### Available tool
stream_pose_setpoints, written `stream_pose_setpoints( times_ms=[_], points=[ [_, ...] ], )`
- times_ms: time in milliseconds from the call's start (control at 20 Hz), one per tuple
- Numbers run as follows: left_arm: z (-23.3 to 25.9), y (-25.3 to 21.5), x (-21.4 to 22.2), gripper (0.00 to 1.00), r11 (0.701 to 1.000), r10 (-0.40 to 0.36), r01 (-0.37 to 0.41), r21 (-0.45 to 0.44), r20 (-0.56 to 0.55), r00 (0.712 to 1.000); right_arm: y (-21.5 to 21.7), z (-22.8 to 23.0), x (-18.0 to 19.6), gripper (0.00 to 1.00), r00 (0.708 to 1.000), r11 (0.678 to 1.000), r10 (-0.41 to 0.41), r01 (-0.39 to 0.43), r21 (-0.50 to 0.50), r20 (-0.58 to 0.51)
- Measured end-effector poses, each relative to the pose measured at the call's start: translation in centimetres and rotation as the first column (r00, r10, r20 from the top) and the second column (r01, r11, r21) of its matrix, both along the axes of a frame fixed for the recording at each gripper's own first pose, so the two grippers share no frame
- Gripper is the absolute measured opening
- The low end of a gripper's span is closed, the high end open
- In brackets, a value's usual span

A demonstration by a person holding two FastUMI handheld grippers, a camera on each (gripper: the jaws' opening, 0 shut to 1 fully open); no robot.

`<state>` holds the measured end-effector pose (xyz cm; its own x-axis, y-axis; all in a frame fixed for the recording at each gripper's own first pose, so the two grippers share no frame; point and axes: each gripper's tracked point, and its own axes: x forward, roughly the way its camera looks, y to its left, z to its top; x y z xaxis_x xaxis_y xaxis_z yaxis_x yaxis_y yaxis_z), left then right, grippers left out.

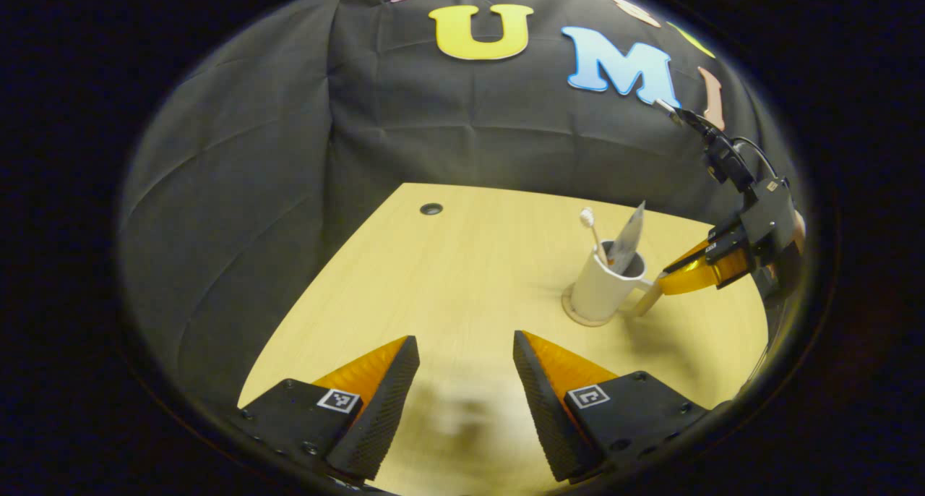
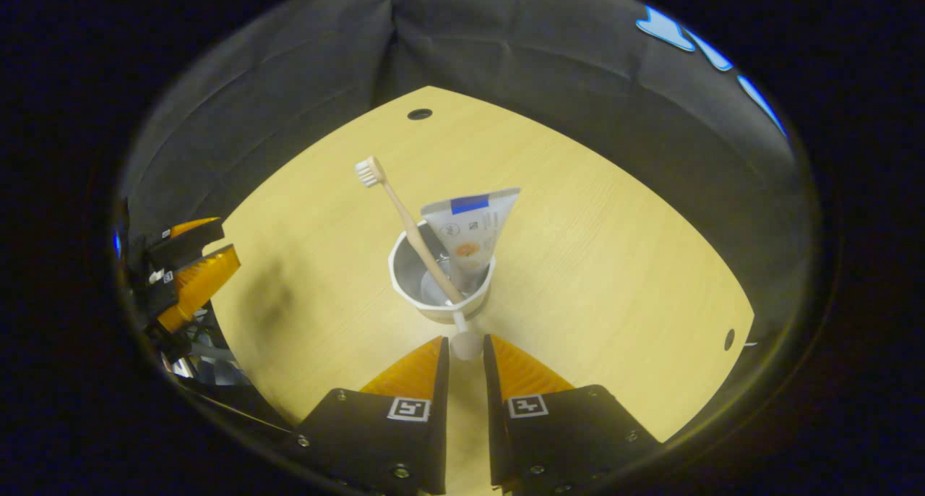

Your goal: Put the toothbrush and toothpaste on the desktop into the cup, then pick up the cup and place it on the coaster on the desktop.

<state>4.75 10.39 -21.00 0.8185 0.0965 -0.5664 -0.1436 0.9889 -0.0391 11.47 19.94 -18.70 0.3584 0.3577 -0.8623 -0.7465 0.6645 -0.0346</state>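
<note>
Two items stand in the white cup (image 2: 442,293): a toothbrush (image 2: 405,221), bristles up and leaning, and a toothpaste tube (image 2: 471,236), crimped end up. In the left gripper view the cup (image 1: 600,290) sits on a round coaster (image 1: 574,314) on the wooden desktop (image 1: 448,279). Right gripper (image 2: 466,351): fingers drawn close around the cup handle (image 2: 465,340), contact on both sides not certain. Left gripper (image 1: 466,380): fingers spread, holding nothing, above bare desktop, well apart from the cup.
</note>
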Motion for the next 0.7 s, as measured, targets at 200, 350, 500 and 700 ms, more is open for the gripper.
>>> stream_pose_setpoints(
  times_ms=[200,350,500,700],
  points=[
    [2.1,-3.6,1.7,0.89,0.997,-0.072,0.071,0.011,0.046,0.996,-2.2,2.3,-0.9,0.22,0.995,0.995,-0.083,0.080,0.065,0.053],
    [4.9,-6.4,2.6,0.89,0.993,-0.121,0.120,0.016,0.103,0.987,-4.1,3.7,-1.9,0.22,0.980,0.979,-0.171,0.159,0.124,0.100],
    [6.9,-8.2,3.3,0.89,0.988,-0.157,0.154,0.030,0.169,0.973,-5.8,5.4,-2.6,0.22,0.949,0.946,-0.276,0.242,0.214,0.149],
    [10.3,-10.1,3.6,0.91,0.977,-0.212,0.200,0.075,0.239,0.948,-8.3,9.1,-3.2,0.22,0.879,0.888,-0.408,0.320,0.330,0.247]
  ],
)
